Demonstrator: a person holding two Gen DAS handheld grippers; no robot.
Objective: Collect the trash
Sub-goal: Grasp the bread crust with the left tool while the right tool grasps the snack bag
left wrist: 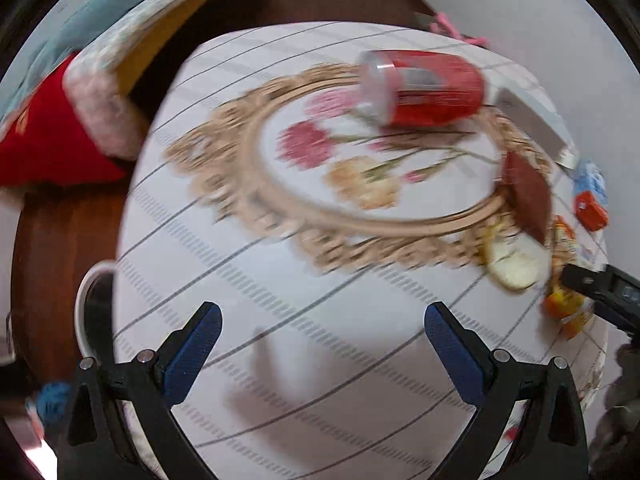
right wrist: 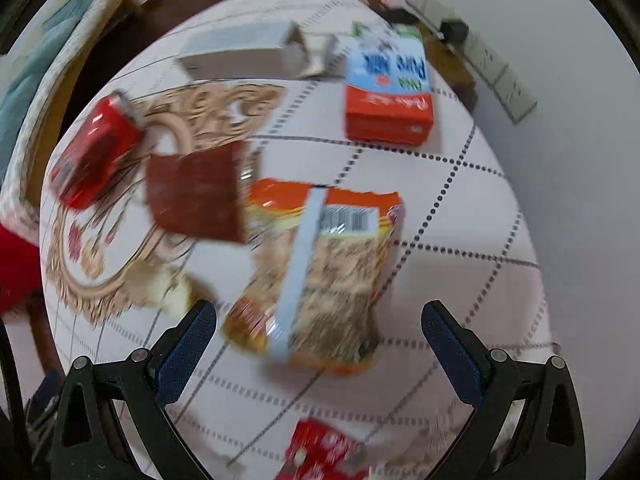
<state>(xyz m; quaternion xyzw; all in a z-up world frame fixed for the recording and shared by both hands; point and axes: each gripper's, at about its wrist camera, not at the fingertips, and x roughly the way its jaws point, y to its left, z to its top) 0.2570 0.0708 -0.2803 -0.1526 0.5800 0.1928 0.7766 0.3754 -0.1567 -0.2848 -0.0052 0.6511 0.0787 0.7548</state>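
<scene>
Scanning left to right on the desk (right wrist: 460,216): red can (right wrist: 94,152) on its side, brown wrapper (right wrist: 196,192), pale scrap (right wrist: 168,288), orange snack bag (right wrist: 320,272), milk carton (right wrist: 388,88) far right, grey box (right wrist: 240,54) behind. All trash looks uncollected, so I judge the task barely started. Left gripper (left wrist: 322,344) spread wide, holds nothing, over bare cloth near the desk's front. Right gripper (right wrist: 320,344) also spread wide and empty, its jaws straddling the snack bag's near end, not touching as far as I can tell. Only the left view shows a white bin rim (left wrist: 90,280) beside the desk. Only the right view shows a red packet (right wrist: 320,452) at the near edge
</scene>
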